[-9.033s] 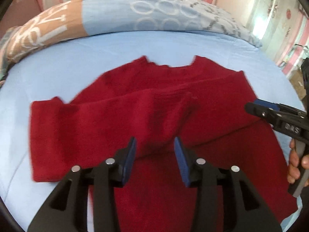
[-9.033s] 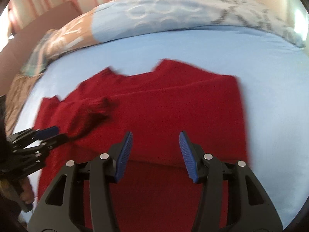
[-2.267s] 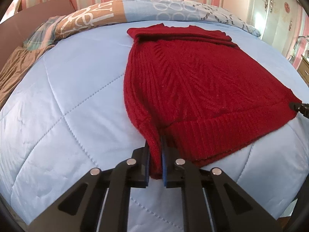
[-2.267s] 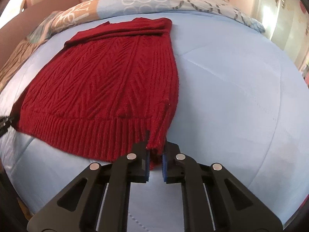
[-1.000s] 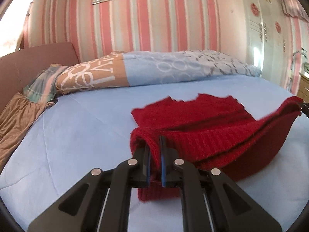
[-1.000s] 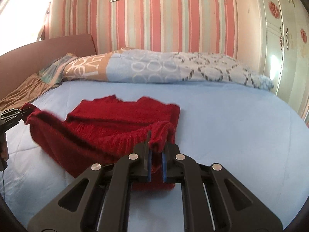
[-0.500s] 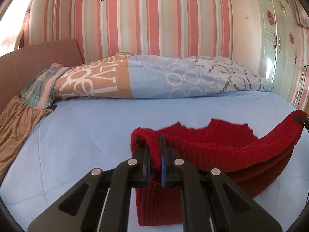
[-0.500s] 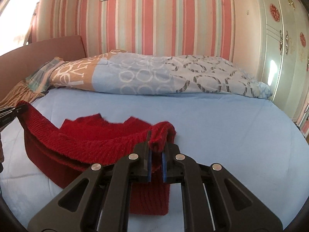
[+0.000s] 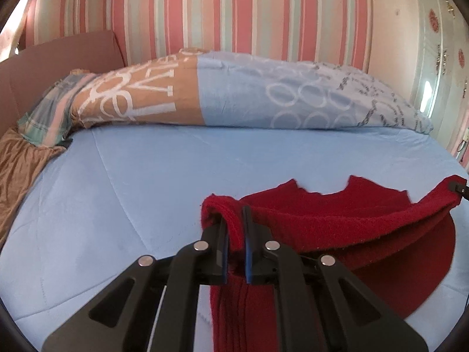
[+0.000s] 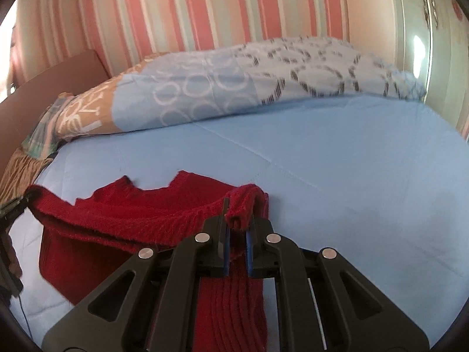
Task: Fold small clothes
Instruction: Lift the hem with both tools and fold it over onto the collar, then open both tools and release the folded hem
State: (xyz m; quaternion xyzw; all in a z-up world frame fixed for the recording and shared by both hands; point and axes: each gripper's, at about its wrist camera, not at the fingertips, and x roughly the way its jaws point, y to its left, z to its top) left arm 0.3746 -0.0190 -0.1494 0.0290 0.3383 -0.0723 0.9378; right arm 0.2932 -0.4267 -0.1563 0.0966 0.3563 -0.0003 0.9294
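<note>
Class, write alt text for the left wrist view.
The left tool, shut on a corner of a red knitted sweater, lifts its hem above a light blue quilted bed cover; a patterned duvet lies behind.

I've carried the red sweater's (image 9: 337, 228) hem up off the bed and over toward its collar, so it's now doubled over instead of lying flat.

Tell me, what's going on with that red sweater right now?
Left gripper and right gripper both shut on hem corners. Red sweater lifted, hem carried toward the collar. Blue bed ahead, nothing blocking.
</note>
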